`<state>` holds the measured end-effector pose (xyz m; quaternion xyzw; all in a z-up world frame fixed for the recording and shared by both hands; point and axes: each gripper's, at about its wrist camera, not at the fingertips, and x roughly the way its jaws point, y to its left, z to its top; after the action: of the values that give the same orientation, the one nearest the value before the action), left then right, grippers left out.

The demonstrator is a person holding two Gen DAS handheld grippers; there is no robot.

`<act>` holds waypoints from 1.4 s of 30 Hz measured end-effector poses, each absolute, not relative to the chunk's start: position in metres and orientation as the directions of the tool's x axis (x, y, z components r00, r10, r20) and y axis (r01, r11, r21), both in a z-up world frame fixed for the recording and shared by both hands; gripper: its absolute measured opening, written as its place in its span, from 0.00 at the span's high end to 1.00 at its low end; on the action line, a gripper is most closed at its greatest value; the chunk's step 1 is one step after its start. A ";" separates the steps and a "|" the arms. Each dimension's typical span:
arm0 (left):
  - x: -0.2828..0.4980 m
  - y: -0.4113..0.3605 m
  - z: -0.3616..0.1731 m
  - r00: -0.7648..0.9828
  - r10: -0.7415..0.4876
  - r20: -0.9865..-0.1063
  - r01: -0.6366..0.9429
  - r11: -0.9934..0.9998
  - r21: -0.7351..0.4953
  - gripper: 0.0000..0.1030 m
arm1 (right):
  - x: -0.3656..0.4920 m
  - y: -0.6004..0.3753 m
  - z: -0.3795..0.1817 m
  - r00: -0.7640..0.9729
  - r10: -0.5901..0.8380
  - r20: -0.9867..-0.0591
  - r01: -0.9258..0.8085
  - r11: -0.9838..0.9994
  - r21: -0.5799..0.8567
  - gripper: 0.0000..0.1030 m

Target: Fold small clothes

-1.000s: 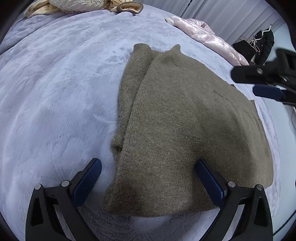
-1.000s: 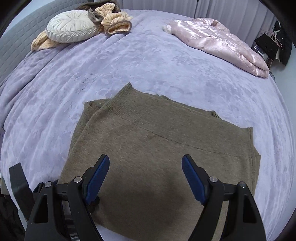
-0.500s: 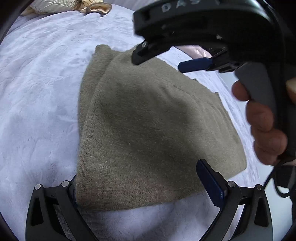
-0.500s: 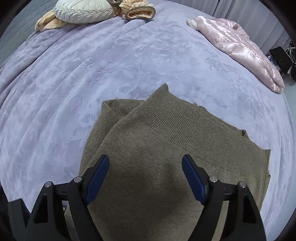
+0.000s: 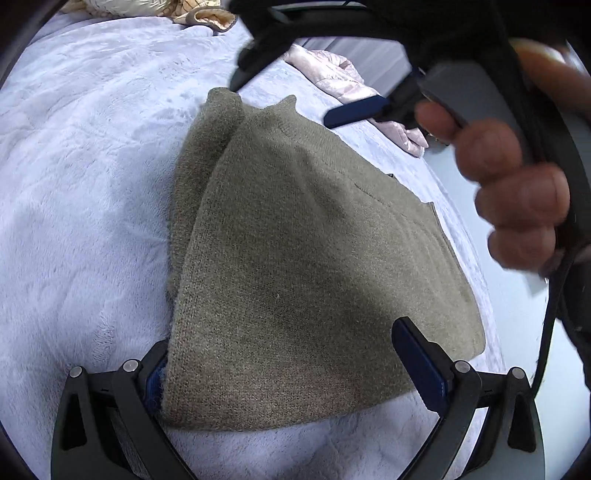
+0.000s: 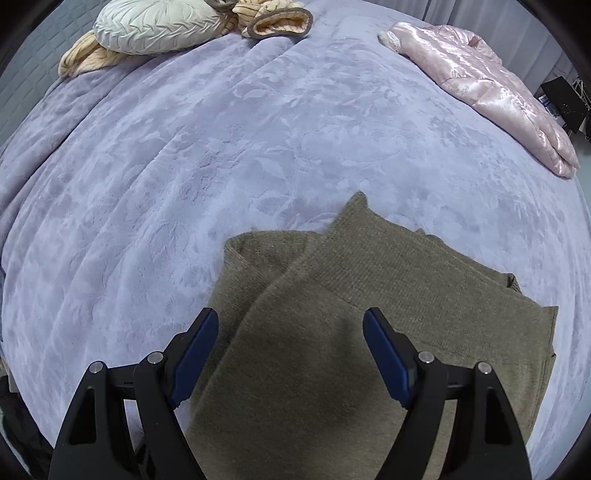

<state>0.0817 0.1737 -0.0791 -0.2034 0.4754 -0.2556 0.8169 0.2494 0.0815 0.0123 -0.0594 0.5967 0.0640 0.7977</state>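
An olive-brown knitted sweater (image 5: 303,258) lies folded flat on the bed (image 5: 81,184), which is covered by a lavender plush blanket with an embossed leaf pattern. One narrower layer, likely a sleeve, peeks out along its left side, and a ribbed band runs across the far part in the right wrist view.

The left gripper (image 5: 295,362) sits at the sweater's near edge with its jaws spread wide and holding nothing; its left blue pad is tucked under the near-left corner of the knit, while the right pad rests over the near-right part of the fabric.

The right gripper (image 6: 291,354) hangs over the sweater, jaws likewise parted wide with nothing between them; whether its pads touch the cloth cannot be told. In the left wrist view it looms above the garment, gripped by the right hand (image 5: 517,192).

Farther off on the bed are a shiny pink quilted jacket (image 6: 491,85), a round pleated cushion (image 6: 155,26) and a striped beige garment (image 6: 277,22).
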 end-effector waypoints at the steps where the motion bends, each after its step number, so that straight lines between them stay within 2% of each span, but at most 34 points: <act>1: 0.080 0.176 -0.079 0.419 -0.609 -0.674 0.226 0.789 -0.572 0.01 | 0.253 0.085 0.011 0.271 0.034 -0.962 -0.175 0.984 -0.015 0.19; 9: 0.074 0.166 -0.078 0.426 -0.591 -0.685 0.235 0.803 -0.547 0.01 | 0.277 0.111 -0.013 0.205 -0.074 -0.976 -0.195 0.974 -0.115 0.19; 13: 0.071 0.163 -0.078 0.434 -0.575 -0.693 0.239 0.816 -0.527 0.01 | 0.288 0.111 -0.028 0.163 -0.089 -0.983 -0.161 0.980 -0.115 0.19; 19: 0.063 0.146 -0.074 0.446 -0.538 -0.715 0.249 0.842 -0.478 0.01 | 0.293 0.125 -0.049 0.183 -0.207 -0.961 -0.209 0.947 -0.244 0.19; 21: 0.062 0.136 -0.070 0.452 -0.528 -0.719 0.245 0.849 -0.468 0.01 | 0.289 0.129 -0.048 0.222 -0.218 -0.950 -0.256 0.928 -0.272 0.34; 23: 0.061 0.132 -0.069 0.459 -0.517 -0.722 0.239 0.855 -0.460 0.01 | 0.287 0.127 -0.047 0.231 -0.245 -0.942 -0.262 0.916 -0.302 0.60; 25: 0.060 0.129 -0.067 0.463 -0.501 -0.731 0.226 0.865 -0.449 0.01 | 0.290 0.115 -0.043 0.215 -0.218 -0.952 -0.229 0.936 -0.266 0.68; 27: 0.065 0.118 -0.064 0.462 -0.471 -0.752 0.203 0.881 -0.427 0.01 | 0.294 0.104 -0.037 0.195 -0.170 -0.966 -0.185 0.961 -0.206 0.68; 31: 0.068 0.107 -0.060 0.469 -0.470 -0.748 0.206 0.882 -0.424 0.03 | 0.301 0.105 -0.041 0.172 -0.157 -0.972 -0.184 0.965 -0.189 0.54; 33: 0.066 0.111 -0.059 0.480 -0.485 -0.731 0.203 0.872 -0.445 0.12 | 0.302 0.108 -0.044 0.177 -0.175 -0.969 -0.205 0.956 -0.210 0.54; 34: 0.068 0.112 -0.055 0.484 -0.495 -0.722 0.200 0.866 -0.459 0.23 | 0.303 0.110 -0.046 0.177 -0.182 -0.967 -0.214 0.952 -0.219 0.52; 35: 0.067 0.116 -0.055 0.486 -0.512 -0.708 0.196 0.854 -0.482 0.38 | 0.303 0.113 -0.048 0.177 -0.189 -0.966 -0.221 0.949 -0.227 0.54; 36: 0.067 0.119 -0.056 0.480 -0.542 -0.689 0.198 0.833 -0.517 0.46 | 0.302 0.115 -0.048 0.183 -0.195 -0.964 -0.227 0.945 -0.234 0.56; 37: 0.068 0.123 -0.057 0.471 -0.571 -0.672 0.198 0.811 -0.551 0.62 | 0.301 0.118 -0.048 0.191 -0.197 -0.962 -0.234 0.942 -0.240 0.63; 38: 0.070 0.126 -0.060 0.451 -0.612 -0.650 0.195 0.778 -0.597 0.68 | 0.300 0.119 -0.047 0.198 -0.200 -0.960 -0.242 0.939 -0.246 0.72; 39: 0.071 0.128 -0.061 0.440 -0.631 -0.639 0.186 0.760 -0.622 0.69 | 0.298 0.118 -0.044 0.205 -0.199 -0.958 -0.246 0.937 -0.247 0.76; 42: 0.069 0.127 -0.060 0.427 -0.643 -0.636 0.171 0.748 -0.641 0.74 | 0.299 0.100 -0.030 0.211 -0.119 -0.970 -0.226 0.960 -0.167 0.81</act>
<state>0.0690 0.1269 -0.0601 -0.2498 0.4722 -0.2524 0.8068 0.2985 0.1001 -0.0296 -0.1375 0.6269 0.0350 0.7660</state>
